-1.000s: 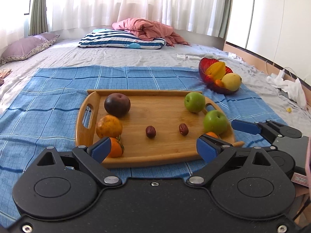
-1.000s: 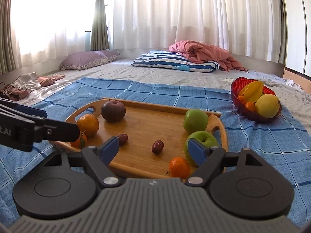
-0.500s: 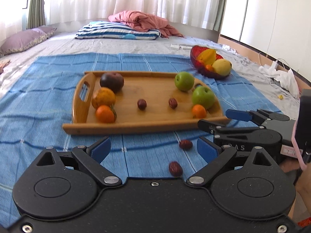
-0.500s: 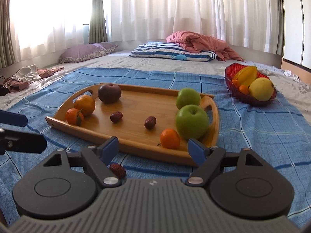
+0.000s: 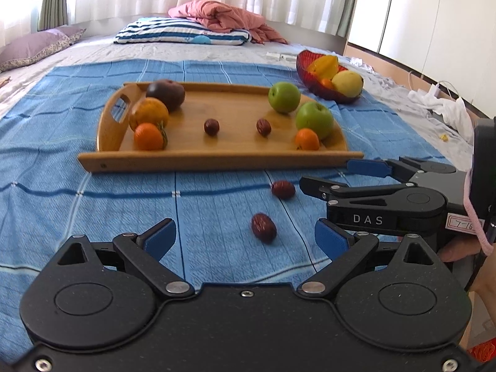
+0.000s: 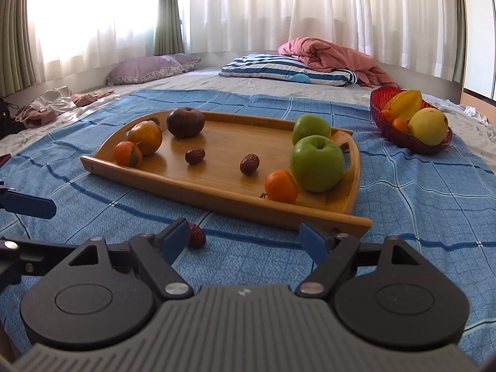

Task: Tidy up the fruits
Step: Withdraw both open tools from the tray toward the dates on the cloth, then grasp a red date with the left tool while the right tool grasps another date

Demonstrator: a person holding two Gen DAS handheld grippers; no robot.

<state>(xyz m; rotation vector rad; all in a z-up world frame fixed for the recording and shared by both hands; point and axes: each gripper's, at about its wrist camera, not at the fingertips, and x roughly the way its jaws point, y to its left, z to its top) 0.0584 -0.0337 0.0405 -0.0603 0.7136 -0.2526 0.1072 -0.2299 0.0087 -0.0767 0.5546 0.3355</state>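
Both wrist views look low and forward across the blue cloth (image 5: 93, 204), sharing the wooden tray (image 6: 223, 192).

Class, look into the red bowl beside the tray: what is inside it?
The red bowl holds a starfruit, a yellow pear-like fruit and small oranges. Anything beneath them is hidden.

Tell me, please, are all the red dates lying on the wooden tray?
No, two red dates lie on the blue cloth in front of the wooden tray.
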